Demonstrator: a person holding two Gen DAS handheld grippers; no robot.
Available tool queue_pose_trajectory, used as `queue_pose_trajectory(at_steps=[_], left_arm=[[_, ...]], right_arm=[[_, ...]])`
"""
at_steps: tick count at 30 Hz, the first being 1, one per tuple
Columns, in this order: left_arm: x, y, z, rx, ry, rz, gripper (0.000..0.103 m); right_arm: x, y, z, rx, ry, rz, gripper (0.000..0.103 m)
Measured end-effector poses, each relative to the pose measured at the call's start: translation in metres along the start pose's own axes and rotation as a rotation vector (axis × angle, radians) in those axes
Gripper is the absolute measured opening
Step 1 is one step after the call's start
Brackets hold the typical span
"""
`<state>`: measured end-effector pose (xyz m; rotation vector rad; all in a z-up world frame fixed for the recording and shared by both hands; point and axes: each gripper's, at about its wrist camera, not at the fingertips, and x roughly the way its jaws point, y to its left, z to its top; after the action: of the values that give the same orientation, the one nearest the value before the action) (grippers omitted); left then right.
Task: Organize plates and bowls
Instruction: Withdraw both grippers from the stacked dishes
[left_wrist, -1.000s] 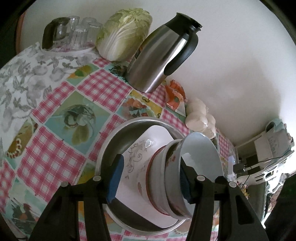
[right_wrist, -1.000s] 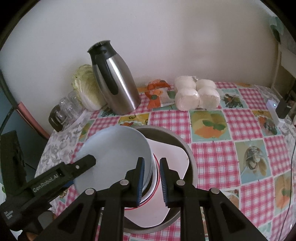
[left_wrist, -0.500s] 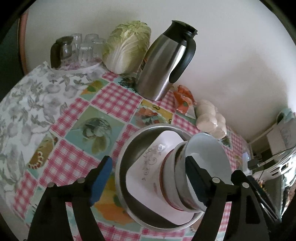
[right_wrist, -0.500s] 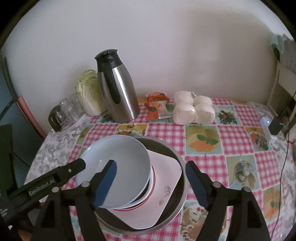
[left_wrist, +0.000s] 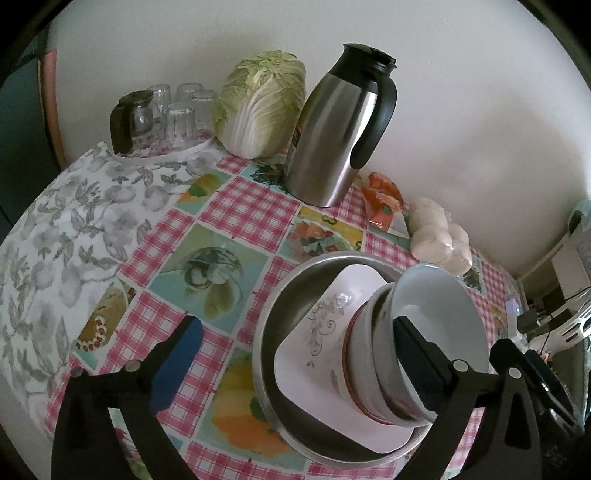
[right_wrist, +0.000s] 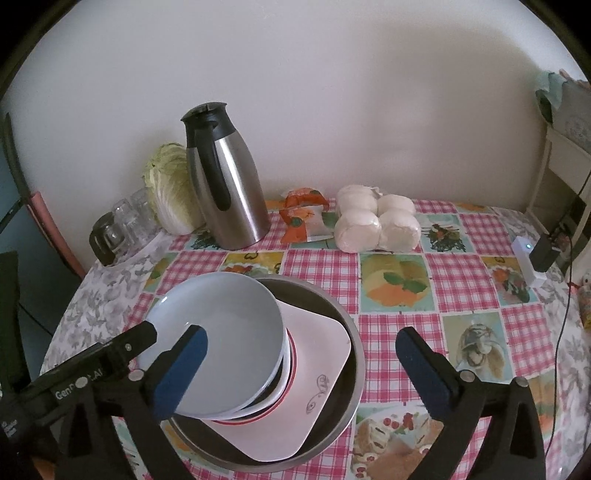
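Lower bowls (right_wrist: 284, 373) mostly hidden under top bowl (right_wrist: 221, 332); stack leans leftward in pan (right_wrist: 347, 332); both grippers (left_wrist: 295, 354) (right_wrist: 301, 365) just opened wide, empty.

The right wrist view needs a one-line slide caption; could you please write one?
Open right tool above light blue bowl stacked on square plate in steel basin.
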<state>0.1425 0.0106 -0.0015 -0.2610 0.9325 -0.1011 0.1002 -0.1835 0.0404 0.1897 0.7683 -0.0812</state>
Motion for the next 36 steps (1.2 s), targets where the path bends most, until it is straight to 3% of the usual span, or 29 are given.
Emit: queue_pose_trajectory(at_steps=[15, 29, 36], left_arm=[[-0.009, 0.001, -0.003, 0.003, -0.040, 0.004, 0.103], [-0.038, 0.008, -0.022, 0.082, -0.101, 0.037, 0.103], [-0.044, 0.020, -0.038, 0.118, -0.105, 0.052, 0.103]], right_arm=[[-0.014, 0.003, -0.010, -0.035, -0.020, -0.007, 0.103], [-0.041, 0.007, -0.037, -0.039, -0.085, -0.030, 0.103], [-0.043, 0.009, -0.055, -0.052, -0.055, -0.045, 0.103]])
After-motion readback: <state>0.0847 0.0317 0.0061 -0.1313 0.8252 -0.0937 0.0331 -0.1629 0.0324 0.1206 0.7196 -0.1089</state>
